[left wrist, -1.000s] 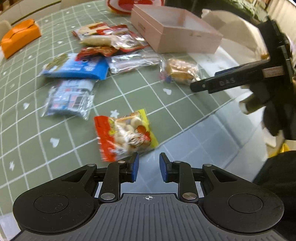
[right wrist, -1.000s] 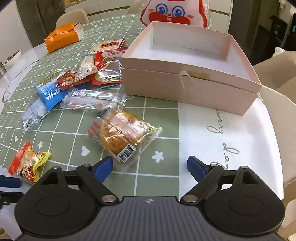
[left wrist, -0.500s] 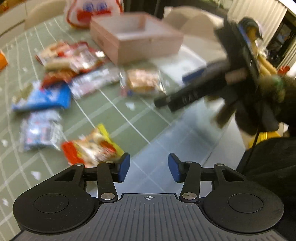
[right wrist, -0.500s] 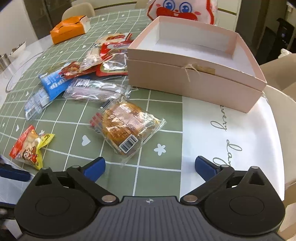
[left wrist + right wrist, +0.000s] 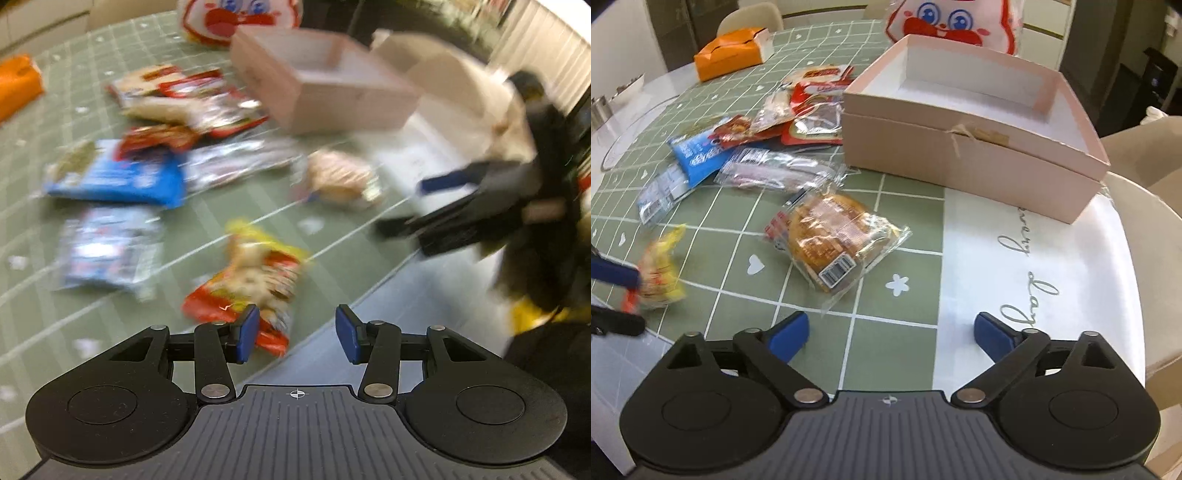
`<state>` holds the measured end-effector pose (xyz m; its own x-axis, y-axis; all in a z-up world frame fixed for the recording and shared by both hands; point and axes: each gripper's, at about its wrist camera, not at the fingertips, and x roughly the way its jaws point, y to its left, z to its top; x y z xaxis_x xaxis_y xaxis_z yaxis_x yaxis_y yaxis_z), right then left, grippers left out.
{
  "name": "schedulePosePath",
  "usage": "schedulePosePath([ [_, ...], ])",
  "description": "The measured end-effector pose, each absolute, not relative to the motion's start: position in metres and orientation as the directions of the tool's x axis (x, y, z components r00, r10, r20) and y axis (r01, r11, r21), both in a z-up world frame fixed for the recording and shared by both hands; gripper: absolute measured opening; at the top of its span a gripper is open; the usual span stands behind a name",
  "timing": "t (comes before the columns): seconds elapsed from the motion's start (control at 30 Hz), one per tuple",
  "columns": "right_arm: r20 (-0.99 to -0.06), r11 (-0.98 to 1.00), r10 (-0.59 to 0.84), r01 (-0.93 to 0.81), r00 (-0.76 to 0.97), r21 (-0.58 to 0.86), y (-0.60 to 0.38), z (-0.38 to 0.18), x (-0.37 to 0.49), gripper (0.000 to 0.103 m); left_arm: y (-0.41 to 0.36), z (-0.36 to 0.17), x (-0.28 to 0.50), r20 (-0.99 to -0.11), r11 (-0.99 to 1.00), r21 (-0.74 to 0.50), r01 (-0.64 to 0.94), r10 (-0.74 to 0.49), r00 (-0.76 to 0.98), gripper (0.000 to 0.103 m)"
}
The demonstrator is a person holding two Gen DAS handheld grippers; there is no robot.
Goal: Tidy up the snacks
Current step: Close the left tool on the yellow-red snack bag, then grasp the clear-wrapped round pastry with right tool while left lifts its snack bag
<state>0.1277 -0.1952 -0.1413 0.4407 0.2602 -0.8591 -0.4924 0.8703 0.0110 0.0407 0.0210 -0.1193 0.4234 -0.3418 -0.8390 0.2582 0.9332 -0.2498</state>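
Several snack packets lie on a green checked tablecloth [image 5: 738, 236]. An open pink box [image 5: 975, 147] stands behind them and looks empty inside. My left gripper [image 5: 295, 334] is open, and its left pad is at the near end of a red and yellow snack bag [image 5: 255, 280]. That bag also shows in the right wrist view [image 5: 659, 266], beside the left gripper's fingers [image 5: 613, 275]. My right gripper [image 5: 892, 334] is wide open and empty, just short of a wrapped round pastry [image 5: 831, 236]. The left wrist view is blurred.
A blue packet [image 5: 698, 157], a clear wrapped bar [image 5: 775, 170] and red packets [image 5: 812, 110] lie left of the box. An orange box [image 5: 733, 53] and a red and white cartoon bag [image 5: 956, 22] stand at the back. The table's edge is near both grippers.
My left gripper has opened wider and moved forward to the red and yellow bag. My right gripper has opened a little more and moved closer to the pastry.
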Motion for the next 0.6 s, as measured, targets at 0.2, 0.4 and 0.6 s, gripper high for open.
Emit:
schedulePosePath([
  [0.2, -0.846, 0.875, 0.243, -0.483, 0.474, -0.020, -0.199, -0.135, 0.123, 0.095, 0.009, -0.100, 0.035, -0.847, 0.932, -0.026, 0.361, -0.213, 0.488, 0.051],
  [0.4, -0.846, 0.884, 0.248, -0.468, 0.472, -0.002, -0.199, -0.135, 0.122, 0.095, 0.014, -0.116, 0.062, -0.859, 0.964, -0.070, 0.255, -0.189, 0.476, 0.050],
  [0.6, -0.833, 0.883, 0.264, -0.469, 0.487, 0.006, -0.199, -0.132, 0.120, 0.095, 0.006, -0.129, 0.068, -0.879, 0.957, -0.034, 0.287, -0.166, 0.446, 0.053],
])
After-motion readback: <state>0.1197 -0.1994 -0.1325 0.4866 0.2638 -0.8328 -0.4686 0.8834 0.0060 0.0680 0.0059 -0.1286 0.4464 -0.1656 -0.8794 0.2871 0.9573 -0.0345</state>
